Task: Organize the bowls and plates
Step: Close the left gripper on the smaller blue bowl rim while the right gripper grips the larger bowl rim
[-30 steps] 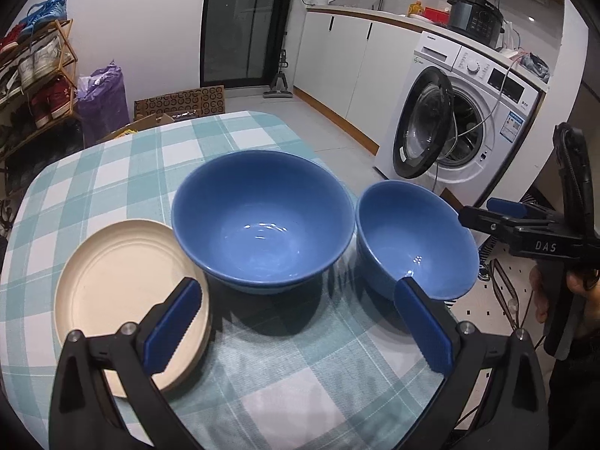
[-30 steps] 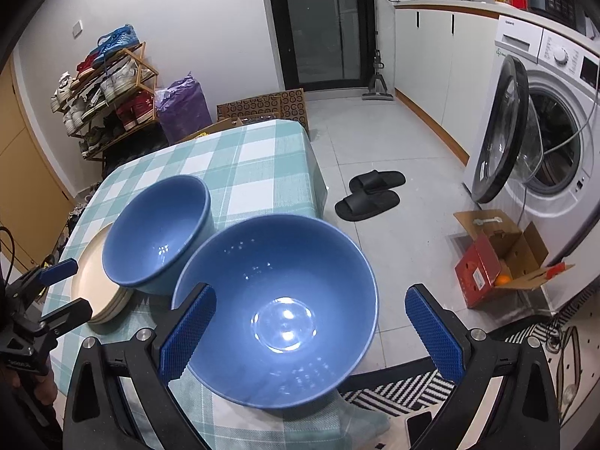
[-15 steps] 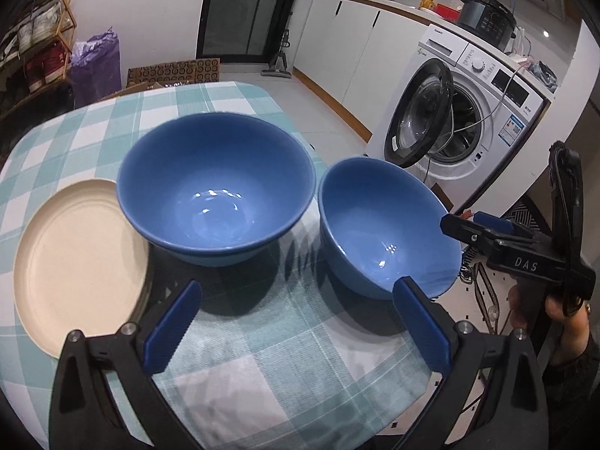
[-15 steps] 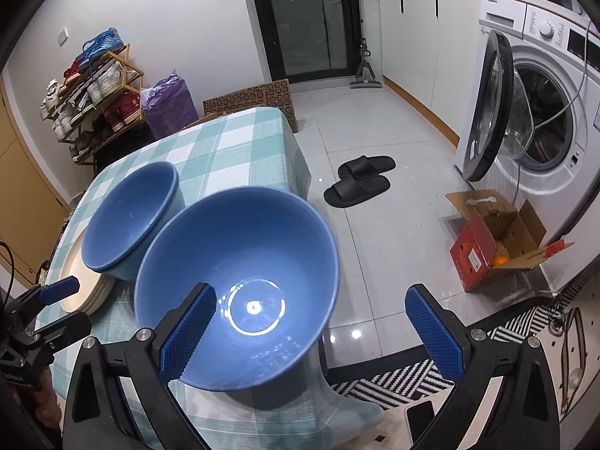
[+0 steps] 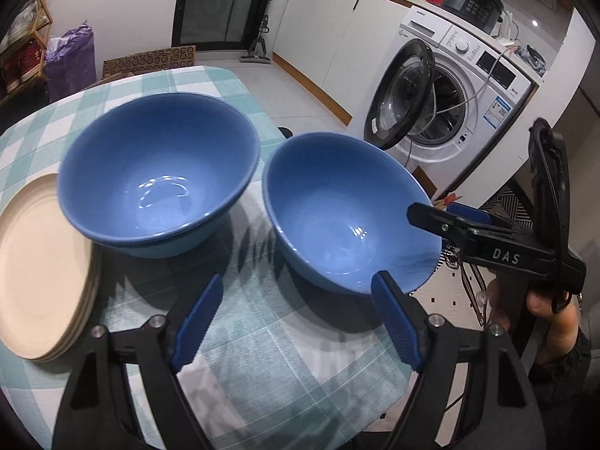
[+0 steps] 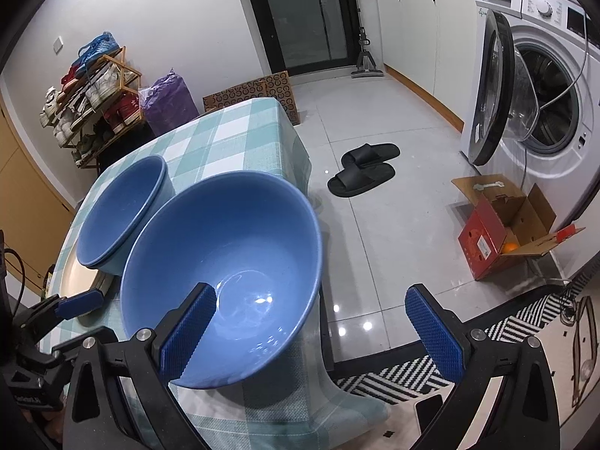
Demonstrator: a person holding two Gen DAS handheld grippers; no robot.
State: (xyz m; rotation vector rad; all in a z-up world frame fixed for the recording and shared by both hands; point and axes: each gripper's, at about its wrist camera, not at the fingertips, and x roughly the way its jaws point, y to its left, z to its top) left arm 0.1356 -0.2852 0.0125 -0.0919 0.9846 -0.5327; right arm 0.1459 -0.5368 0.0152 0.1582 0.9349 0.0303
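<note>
Two blue bowls stand on the checked table (image 5: 262, 356). The near bowl (image 5: 348, 213) (image 6: 225, 262) sits at the table's right corner. The far bowl (image 5: 157, 176) (image 6: 120, 213) looks like two nested ones and rests partly on a stack of beige plates (image 5: 37, 270) (image 6: 80, 281). My left gripper (image 5: 296, 281) (image 6: 80, 302) is closing just short of the near bowl, with only tablecloth between its fingers. My right gripper (image 6: 309, 290) (image 5: 431, 213) is open astride the near bowl's right rim, left finger over the inside, right finger outside.
The near bowl overhangs the table edge above the tiled floor. A washing machine (image 6: 543, 86) with its door open stands to the right, a red cardboard box (image 6: 498, 232) and black slippers (image 6: 363, 168) lie on the floor, and a shoe rack (image 6: 93, 90) stands behind the table.
My left gripper has slid right, from the plates and far bowl toward the near bowl, and its jaws have narrowed. My right gripper has sunk and shifted, its left finger now over the bowl's inside.
</note>
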